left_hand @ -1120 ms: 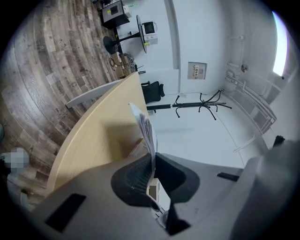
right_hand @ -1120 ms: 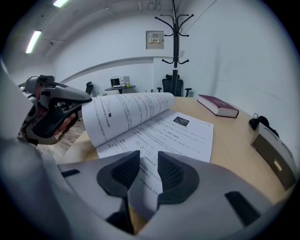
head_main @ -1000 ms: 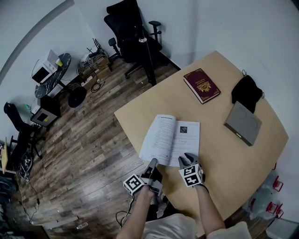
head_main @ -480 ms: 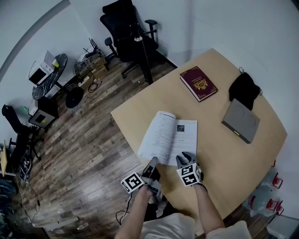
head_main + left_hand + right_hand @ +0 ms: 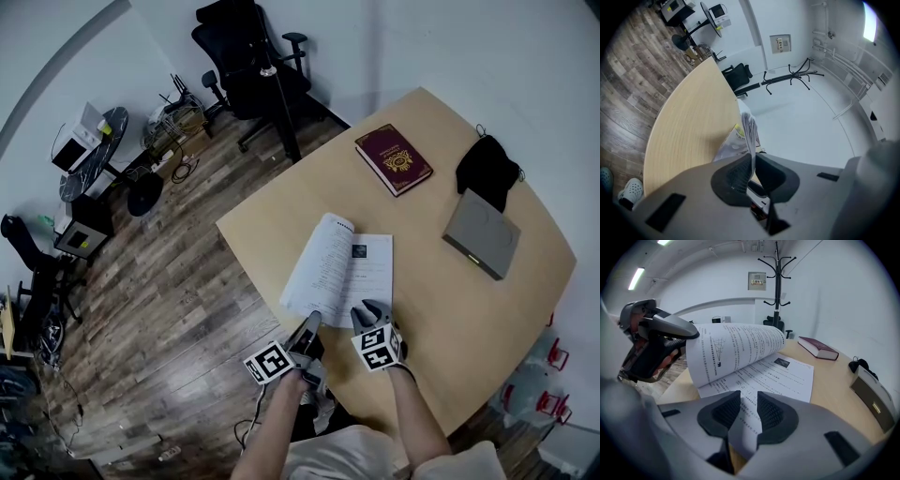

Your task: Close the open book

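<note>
The left gripper [image 5: 311, 321], pinching the book's [image 5: 370, 272] left half at the table's [image 5: 450, 319] near edge, has tipped those pages up steeper than a second ago, so closing looks under way; the right gripper's [image 5: 367, 311] spread jaws sit over the right page's near edge.

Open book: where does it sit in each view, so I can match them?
Head view: open book at centre, by the near edge of the table, left pages lifted.
Left gripper view: centre, open book edge-on, pages pinched in the left gripper.
Right gripper view: centre, open book, pages curled at left, flat page under the open right gripper.
Shared landmark: the tan table.
</note>
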`<action>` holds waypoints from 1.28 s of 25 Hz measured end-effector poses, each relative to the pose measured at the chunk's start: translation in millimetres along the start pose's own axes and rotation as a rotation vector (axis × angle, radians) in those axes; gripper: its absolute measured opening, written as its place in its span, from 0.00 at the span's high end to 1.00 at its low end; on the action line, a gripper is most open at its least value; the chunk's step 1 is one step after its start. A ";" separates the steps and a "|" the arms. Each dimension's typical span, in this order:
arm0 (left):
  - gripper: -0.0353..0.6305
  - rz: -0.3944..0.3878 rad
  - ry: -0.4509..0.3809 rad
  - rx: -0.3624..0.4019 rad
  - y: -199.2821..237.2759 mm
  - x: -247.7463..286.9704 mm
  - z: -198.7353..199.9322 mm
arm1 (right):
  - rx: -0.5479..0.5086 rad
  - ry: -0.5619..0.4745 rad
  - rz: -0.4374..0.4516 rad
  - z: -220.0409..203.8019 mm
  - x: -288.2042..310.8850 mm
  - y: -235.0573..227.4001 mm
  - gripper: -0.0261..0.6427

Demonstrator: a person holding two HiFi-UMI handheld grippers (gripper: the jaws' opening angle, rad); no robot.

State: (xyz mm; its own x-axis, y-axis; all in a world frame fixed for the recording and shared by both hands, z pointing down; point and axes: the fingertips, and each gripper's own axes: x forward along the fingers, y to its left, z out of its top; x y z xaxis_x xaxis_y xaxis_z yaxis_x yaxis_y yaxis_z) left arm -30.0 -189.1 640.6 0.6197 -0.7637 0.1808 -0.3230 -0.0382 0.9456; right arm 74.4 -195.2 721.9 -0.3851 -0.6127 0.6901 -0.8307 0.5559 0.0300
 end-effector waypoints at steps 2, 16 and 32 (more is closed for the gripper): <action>0.89 0.002 0.011 0.011 -0.9 1.6 -2.0 | 0.000 0.000 0.003 -0.2 -0.3 -0.3 0.78; 0.89 0.035 0.140 0.200 -2.7 12.5 -18.6 | 0.063 -0.035 0.004 -1.1 -12.3 -5.1 0.81; 0.89 0.058 0.334 0.586 -12.9 29.5 -43.7 | 0.240 -0.026 -0.025 -44.1 -49.7 -37.2 0.82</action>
State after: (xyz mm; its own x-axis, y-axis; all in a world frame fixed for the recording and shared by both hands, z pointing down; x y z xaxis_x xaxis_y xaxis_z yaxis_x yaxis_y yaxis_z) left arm 23.7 -183.0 645.5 0.7471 -0.5383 0.3900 -0.6386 -0.4184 0.6458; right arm 142.1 -160.7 718.3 -0.3711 -0.6407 0.6721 -0.9105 0.3931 -0.1280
